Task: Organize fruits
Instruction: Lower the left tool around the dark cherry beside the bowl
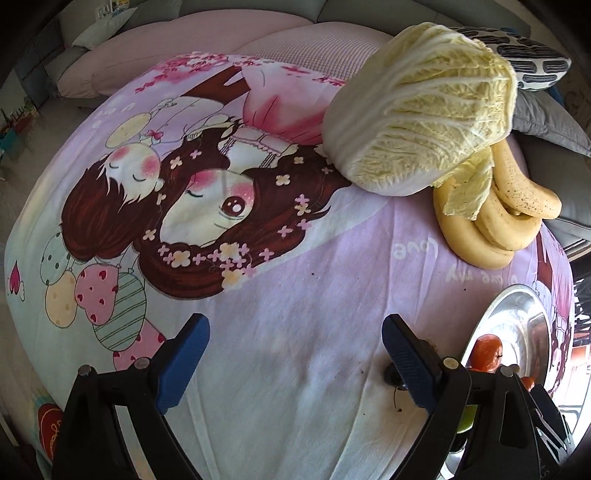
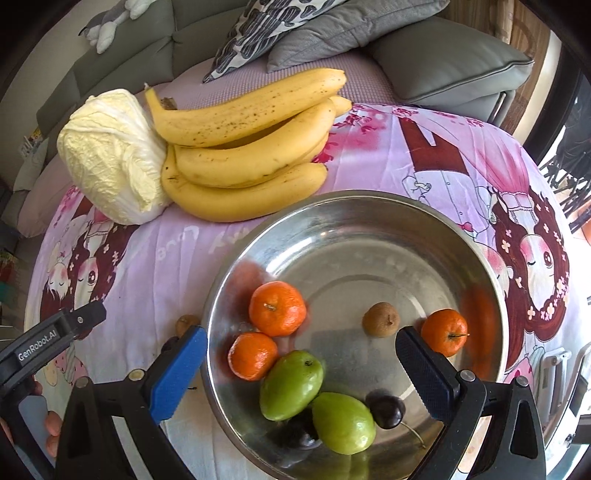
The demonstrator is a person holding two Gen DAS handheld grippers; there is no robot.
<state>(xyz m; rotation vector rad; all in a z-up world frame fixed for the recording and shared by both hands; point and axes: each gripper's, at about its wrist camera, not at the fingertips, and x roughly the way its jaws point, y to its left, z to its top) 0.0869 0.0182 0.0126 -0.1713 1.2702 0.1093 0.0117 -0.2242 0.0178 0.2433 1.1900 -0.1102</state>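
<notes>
A: Where's the fruit?

B: In the right wrist view, most sits in the steel bowl [image 2: 354, 221] at lower centre: three tangerines [image 2: 277, 308], two green fruits [image 2: 291, 384] touching each other, a dark cherry [image 2: 386, 408] at the lower right of them, and a small brown fruit [image 2: 380, 319] by itself. A bunch of bananas [image 2: 243, 155] lies above the bowl on the cartoon cloth [image 2: 147, 251], touching a cabbage [image 2: 110, 155] at upper left.

A: Anything outside the bowl?

B: A second brown fruit [image 2: 186, 324] on the cloth, just left of the rim.

A: And the right gripper [image 2: 301, 363]?

B: Released, jaws spread wide over the bowl's lower half, grasping nothing.

A: The left gripper [image 1: 295, 354]?

B: Also released and empty, over bare cloth at the bottom of the left wrist view. A small dark fruit [image 1: 391, 376] lies by its right finger. Cabbage [image 1: 421, 107] and bananas [image 1: 495, 218] sit at upper right, the bowl's rim [image 1: 517, 295] at lower right.

A: Behind them?

B: Grey cushions [image 2: 354, 29] on a sofa.
</notes>
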